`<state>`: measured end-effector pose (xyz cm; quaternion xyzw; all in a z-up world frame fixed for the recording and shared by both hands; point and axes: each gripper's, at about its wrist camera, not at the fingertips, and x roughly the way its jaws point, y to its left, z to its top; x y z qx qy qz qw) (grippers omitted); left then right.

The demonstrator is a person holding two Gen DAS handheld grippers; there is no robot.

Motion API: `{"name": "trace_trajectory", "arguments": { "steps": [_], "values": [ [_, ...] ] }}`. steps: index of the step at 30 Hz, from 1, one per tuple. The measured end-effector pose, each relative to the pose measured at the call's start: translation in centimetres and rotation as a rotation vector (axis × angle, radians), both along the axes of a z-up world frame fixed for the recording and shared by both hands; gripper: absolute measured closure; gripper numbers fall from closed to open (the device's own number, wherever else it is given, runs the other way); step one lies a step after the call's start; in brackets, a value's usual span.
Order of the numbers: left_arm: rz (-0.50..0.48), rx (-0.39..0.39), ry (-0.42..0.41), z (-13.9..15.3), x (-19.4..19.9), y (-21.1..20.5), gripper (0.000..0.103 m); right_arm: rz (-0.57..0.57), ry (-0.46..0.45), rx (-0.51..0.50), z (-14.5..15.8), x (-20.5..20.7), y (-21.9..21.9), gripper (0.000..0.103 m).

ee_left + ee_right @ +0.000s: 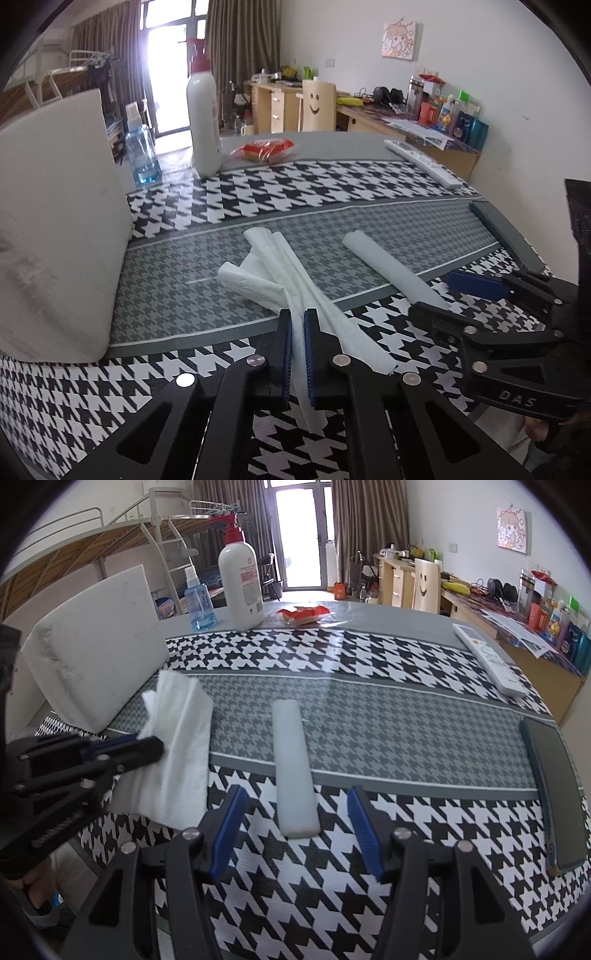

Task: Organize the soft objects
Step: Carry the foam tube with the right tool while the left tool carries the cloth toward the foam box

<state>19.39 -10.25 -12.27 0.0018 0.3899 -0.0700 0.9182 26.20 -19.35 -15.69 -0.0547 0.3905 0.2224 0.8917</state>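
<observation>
A crumpled white cloth [273,266] lies on the houndstooth table mat [295,184]. My left gripper [297,319] is shut on the cloth's near end, pinching it between its blue pads. In the right wrist view the same cloth [184,738] hangs from the left gripper [157,744] at the left. A white foam strip [295,753] lies lengthwise in front of my right gripper [297,794]. That gripper is open, with the strip's near end between its pads and a gap on each side. In the left wrist view the right gripper [443,295] stands at the strip [388,266].
A large white foam block [55,221] leans at the left. At the back stand a white pump bottle [242,579], a blue spray bottle [199,603] and a red snack packet [304,613]. A white remote [487,657] and a dark phone [554,794] lie on the right.
</observation>
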Motion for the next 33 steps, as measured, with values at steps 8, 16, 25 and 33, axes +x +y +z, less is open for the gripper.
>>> {"name": "trace_trajectory", "arguments": {
  "steps": [8,16,25,33],
  "values": [
    [0.001,0.024,-0.047,1.4,-1.3,0.8,0.096,-0.004,0.011,-0.025,-0.2,0.4,0.7,0.053],
    [-0.003,0.026,-0.075,2.0,-1.6,1.4,0.096,-0.008,0.005,-0.062,-0.2,0.4,1.2,0.079],
    [-0.02,0.043,-0.091,2.1,-2.0,1.8,0.096,-0.01,-0.016,-0.005,0.3,0.0,0.6,0.083],
    [-0.024,0.052,-0.128,3.2,-2.4,2.6,0.096,-0.028,-0.057,0.079,2.3,-0.8,1.1,0.083]
  ]
}}
